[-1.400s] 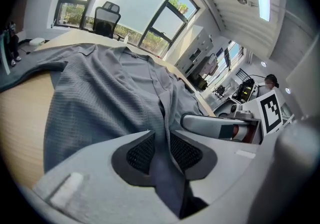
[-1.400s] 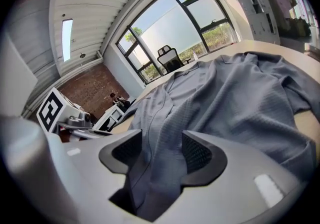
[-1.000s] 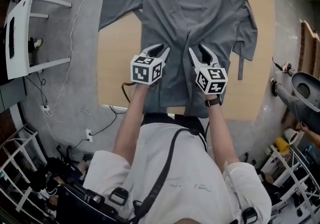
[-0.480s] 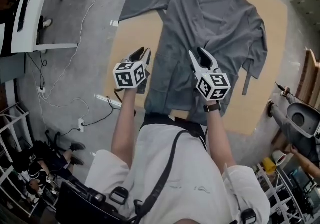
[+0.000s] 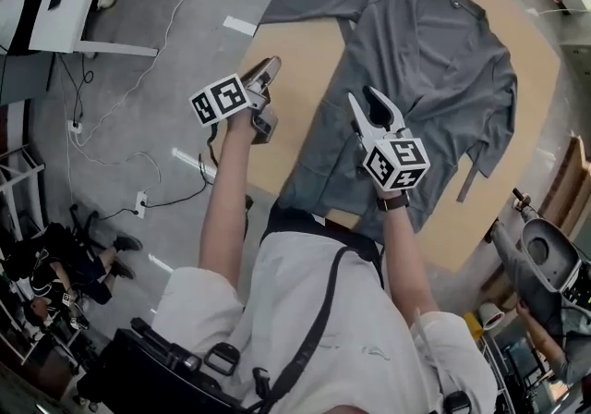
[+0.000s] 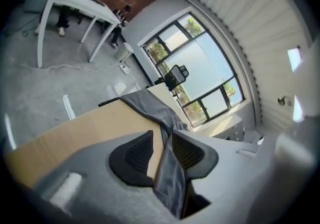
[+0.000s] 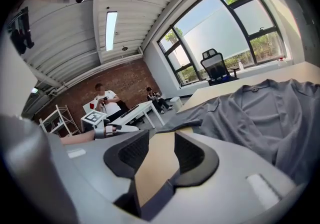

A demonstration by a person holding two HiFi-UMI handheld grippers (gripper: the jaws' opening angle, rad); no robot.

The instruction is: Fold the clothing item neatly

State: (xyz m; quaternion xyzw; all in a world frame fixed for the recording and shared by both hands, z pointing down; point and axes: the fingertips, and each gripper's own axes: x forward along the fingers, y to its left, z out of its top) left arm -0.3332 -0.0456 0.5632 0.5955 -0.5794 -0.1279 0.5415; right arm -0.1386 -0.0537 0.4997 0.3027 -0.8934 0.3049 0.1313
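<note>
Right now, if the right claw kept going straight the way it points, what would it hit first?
The right claw would probably meet the bare table beside the grey garment; its sleeve lies farther on, though depth is unclear. Its jaws, just closing slightly, stand apart, gripping nothing.

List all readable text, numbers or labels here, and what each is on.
No readable text anywhere.
left cube: black-and-white square marker patterns, no letters.
right cube: same.
grey garment: no print visible; collar detail too small to read.
</note>
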